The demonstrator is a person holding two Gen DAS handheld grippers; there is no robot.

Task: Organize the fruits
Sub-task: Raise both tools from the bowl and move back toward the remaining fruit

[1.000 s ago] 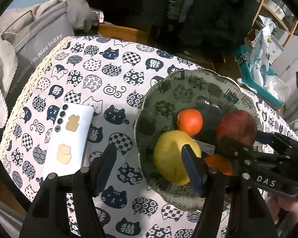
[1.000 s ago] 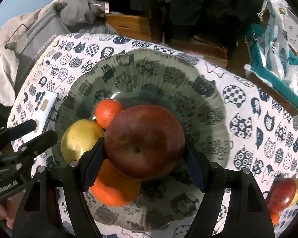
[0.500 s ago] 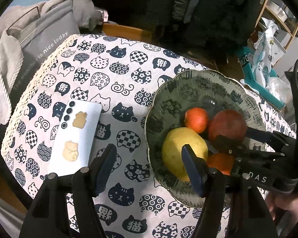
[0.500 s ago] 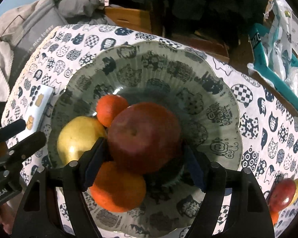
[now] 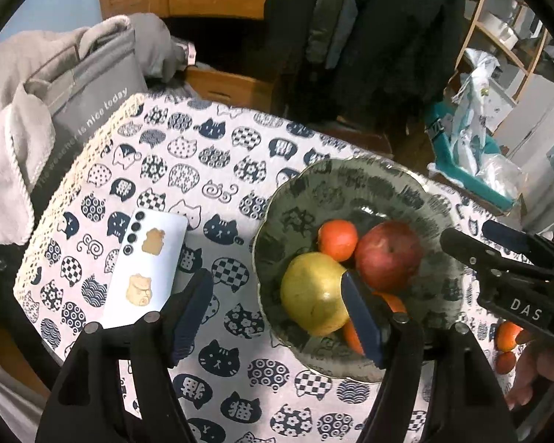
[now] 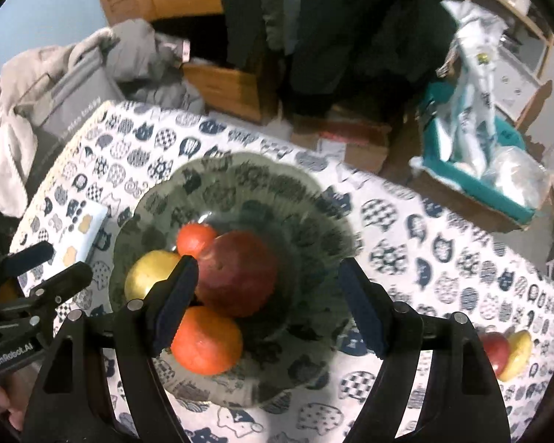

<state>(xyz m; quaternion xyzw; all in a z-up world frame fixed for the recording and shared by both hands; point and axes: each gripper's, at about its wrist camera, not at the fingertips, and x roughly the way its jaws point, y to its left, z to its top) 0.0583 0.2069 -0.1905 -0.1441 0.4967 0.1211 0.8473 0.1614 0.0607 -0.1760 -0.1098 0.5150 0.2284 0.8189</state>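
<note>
A patterned green bowl [image 5: 354, 184] [image 6: 240, 173] stands on the cat-print tablecloth. In it lie a red apple [image 5: 387, 254] [image 6: 236, 273], a yellow pear [image 5: 314, 291] [image 6: 147, 273], a small orange [image 5: 337, 234] [image 6: 195, 238] and a larger orange [image 6: 207, 339]. My right gripper [image 6: 267, 306] is open and empty, raised above the bowl, clear of the apple; it also shows in the left wrist view [image 5: 472, 243]. My left gripper [image 5: 277, 310] is open and empty over the bowl's left rim.
A white phone [image 5: 147, 262] lies on the cloth left of the bowl. A red apple [image 6: 495, 350] and a yellow fruit [image 6: 517, 354] lie at the table's right, with small oranges [image 5: 508, 336]. A grey bag [image 5: 85, 99] and clothes sit beyond the left edge.
My right gripper let go of the red apple, which now rests in the bowl, and pulled back and up. My left gripper also drew back.
</note>
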